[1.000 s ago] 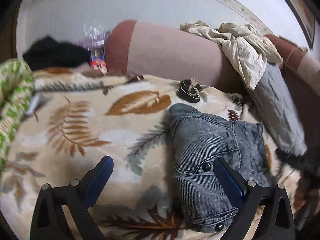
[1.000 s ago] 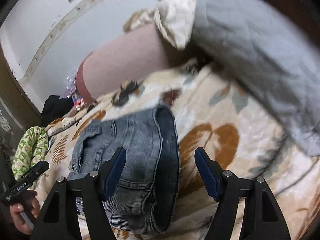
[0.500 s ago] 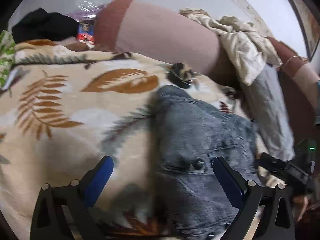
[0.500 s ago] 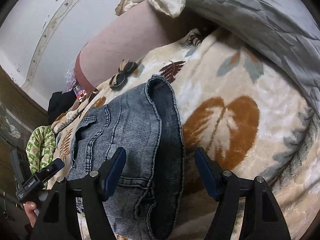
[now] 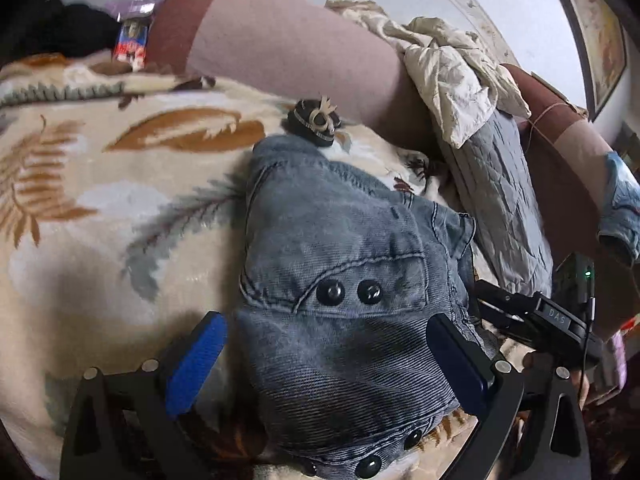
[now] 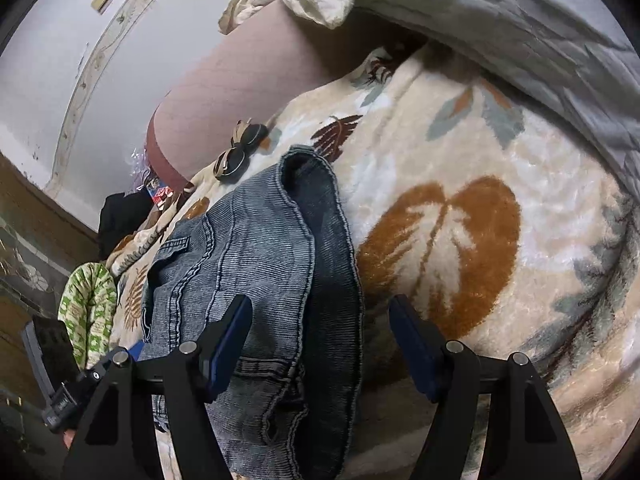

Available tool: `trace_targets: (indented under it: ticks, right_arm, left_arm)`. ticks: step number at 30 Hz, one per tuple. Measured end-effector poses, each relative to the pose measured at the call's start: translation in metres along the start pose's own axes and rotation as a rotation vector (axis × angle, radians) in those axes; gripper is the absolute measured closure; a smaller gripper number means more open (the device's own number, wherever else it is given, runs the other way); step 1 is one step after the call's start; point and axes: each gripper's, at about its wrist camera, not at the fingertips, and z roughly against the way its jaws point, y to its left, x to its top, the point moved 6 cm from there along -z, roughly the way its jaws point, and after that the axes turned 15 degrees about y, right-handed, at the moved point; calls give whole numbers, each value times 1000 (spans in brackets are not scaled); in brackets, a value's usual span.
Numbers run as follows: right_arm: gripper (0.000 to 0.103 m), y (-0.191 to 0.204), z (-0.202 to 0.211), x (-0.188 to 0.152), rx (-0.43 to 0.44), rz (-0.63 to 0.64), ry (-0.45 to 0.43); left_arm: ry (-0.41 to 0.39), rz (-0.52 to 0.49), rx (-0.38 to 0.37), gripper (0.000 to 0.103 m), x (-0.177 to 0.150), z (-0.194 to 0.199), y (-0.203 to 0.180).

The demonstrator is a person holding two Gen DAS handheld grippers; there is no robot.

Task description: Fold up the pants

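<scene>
Grey-blue denim pants (image 5: 340, 272) lie in a folded heap on a leaf-patterned blanket (image 5: 100, 208). The waistband with its metal studs faces my left gripper (image 5: 326, 364). That gripper is open, and its blue pads (image 5: 196, 360) stand either side of the waistband without pressing it. In the right wrist view the pants (image 6: 256, 264) run away from my right gripper (image 6: 320, 346), which is also open. The pants' folded dark edge lies between its fingers, and its left pad (image 6: 228, 344) hovers over the denim. Each gripper shows at the edge of the other's view.
A pink and brown bolster (image 5: 288, 48) lies at the far edge of the blanket. A cream cloth (image 5: 448, 76) and a grey quilt (image 5: 500, 200) are piled on the right. A small dark bow-trimmed object (image 5: 316, 120) sits just past the pants. A green patterned cloth (image 6: 88, 312) hangs left.
Both grippers have sunk toward the pants and tipped further down, so the denim fills more of each view. The jaws stand as wide as before.
</scene>
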Motion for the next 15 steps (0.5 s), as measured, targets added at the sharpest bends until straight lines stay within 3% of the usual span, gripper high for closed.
trace_targets:
  ticks: [8,12,15]
  right_arm:
    - [31,8,-20,-4,125,-28,94]
    - [27,13,-22,-5,120,-12,98]
    - [26,15,-24,-5,166,-21,108]
  left_arm:
    - [52,28,-22,2,-7,-14,0]
    - [45,39,-28,2,-8,-15,1]
    - [46,43,-48,3,-9,-15,-1]
